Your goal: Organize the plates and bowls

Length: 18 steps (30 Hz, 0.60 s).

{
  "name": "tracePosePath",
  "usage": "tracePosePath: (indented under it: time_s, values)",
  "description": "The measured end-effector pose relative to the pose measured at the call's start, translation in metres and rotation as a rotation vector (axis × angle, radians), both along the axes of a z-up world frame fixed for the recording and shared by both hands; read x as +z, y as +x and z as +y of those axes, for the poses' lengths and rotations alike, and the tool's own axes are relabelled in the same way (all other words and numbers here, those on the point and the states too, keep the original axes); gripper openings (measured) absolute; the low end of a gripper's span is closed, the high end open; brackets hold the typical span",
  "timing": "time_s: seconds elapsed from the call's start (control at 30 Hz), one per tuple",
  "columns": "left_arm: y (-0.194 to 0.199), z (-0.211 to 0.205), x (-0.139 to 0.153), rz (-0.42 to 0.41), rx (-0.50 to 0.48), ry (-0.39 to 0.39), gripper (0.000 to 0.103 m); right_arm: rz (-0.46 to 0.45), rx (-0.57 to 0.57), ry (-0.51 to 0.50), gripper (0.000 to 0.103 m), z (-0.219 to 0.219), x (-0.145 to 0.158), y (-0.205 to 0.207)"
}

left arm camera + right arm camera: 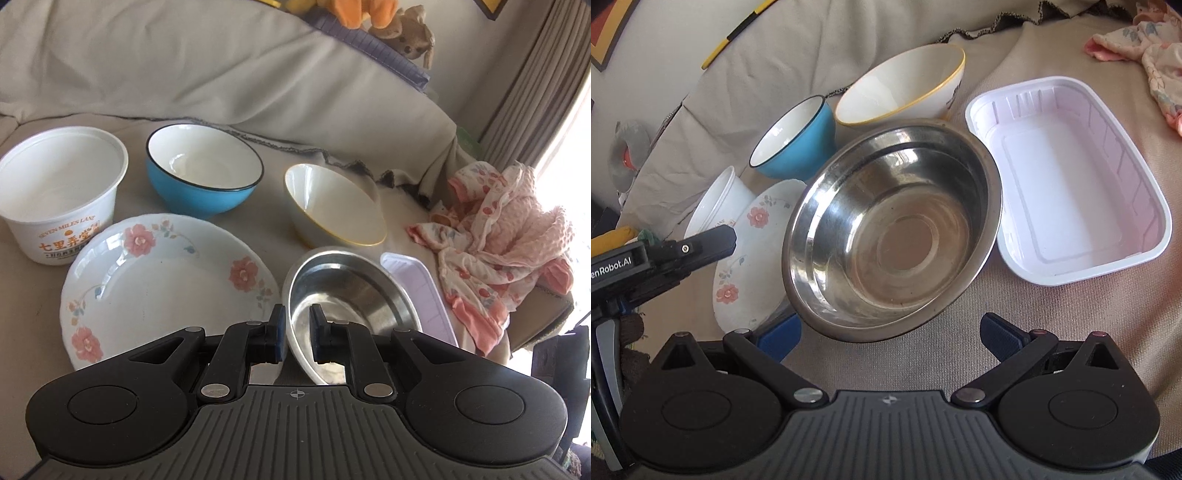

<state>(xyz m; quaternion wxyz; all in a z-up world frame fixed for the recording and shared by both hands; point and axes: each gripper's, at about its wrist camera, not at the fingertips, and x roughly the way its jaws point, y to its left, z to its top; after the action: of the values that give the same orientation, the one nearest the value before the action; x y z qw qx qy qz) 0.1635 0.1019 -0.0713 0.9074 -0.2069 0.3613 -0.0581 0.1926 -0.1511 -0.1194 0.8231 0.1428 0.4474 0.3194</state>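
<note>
Clearly, our left gripper (294, 334) was clamped on the near rim of the round stainless-steel bowl (347, 291), tilting it beside the white floral plate (162, 280). Our right gripper (890, 334) was spread wide and empty just short of that bowl on the beige sofa cover (1071, 332), likely ready to steady it.

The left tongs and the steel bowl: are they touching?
Touching. In the left wrist view the left tongs are shut on the near rim of the steel bowl, one pad on each side.
</note>
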Motion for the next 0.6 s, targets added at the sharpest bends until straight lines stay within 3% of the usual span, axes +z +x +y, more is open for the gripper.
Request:
tracePosePath:
  time_s: [0.23,0.6]
  values:
    - [0.019,-0.003,-0.009,0.013,-0.01,-0.015,0.015,0.079,-0.04,0.05,0.103,-0.006,-0.02,0.019]
    - [0.035,-0.041,0.02,-0.06,-0.099,0.048,0.015,0.105,0.001,0.035,0.103,-0.002,-0.02,0.029]
